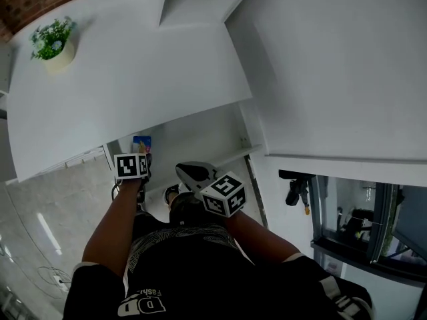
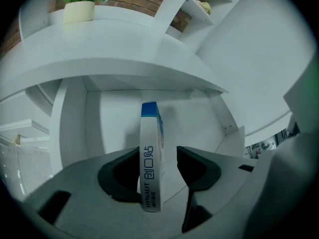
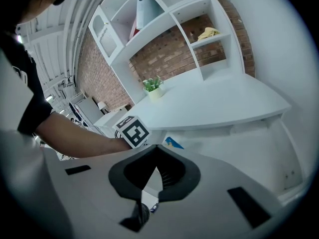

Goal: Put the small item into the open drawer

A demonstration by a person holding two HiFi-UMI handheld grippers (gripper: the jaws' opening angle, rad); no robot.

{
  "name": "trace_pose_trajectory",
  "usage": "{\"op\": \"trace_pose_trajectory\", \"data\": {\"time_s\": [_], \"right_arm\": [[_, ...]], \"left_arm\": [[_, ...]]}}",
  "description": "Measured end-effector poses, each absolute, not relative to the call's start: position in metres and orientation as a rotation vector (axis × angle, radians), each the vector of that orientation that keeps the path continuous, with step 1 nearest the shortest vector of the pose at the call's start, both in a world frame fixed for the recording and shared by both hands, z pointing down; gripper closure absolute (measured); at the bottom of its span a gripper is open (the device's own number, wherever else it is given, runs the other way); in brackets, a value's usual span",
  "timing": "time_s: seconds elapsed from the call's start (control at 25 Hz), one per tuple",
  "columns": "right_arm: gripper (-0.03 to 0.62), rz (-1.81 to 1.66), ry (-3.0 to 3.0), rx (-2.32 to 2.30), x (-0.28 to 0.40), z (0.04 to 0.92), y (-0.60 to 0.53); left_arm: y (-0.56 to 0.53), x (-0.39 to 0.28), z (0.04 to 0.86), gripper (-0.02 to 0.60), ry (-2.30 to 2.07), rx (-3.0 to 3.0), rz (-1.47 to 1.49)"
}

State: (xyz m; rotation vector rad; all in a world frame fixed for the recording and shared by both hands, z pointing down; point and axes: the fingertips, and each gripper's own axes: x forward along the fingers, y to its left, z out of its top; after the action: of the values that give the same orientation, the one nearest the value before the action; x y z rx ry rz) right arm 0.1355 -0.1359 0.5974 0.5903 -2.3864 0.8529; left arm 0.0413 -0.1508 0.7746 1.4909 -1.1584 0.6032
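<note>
Jaws of the left claw [image 2: 158, 157] stand apart around a slim white-and-blue box [image 2: 149, 128]: one jaw is just beside it and a gap shows at the other. The box stands upright on edge inside the open white drawer [image 2: 112, 118] under the countertop [image 2: 124, 44]. The right claw [image 3: 152, 176] hangs near with its jaws together, empty.
</note>
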Motion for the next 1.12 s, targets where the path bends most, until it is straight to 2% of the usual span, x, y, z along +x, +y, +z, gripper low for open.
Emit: {"op": "trace_pose_trajectory", "data": {"time_s": [0.88,1.12], "right_arm": [[0.589,0.777,-2.451,0.762,0.093,0.560,-0.092],[0.589,0.780,-2.490,0.890,0.090,0.545,-0.070]], "left_arm": [[-0.121,0.000,0.696,0.345,-1.127,1.705,0.618],[-0.105,-0.014,0.662,0.388,-1.096,1.811,0.627]]}}
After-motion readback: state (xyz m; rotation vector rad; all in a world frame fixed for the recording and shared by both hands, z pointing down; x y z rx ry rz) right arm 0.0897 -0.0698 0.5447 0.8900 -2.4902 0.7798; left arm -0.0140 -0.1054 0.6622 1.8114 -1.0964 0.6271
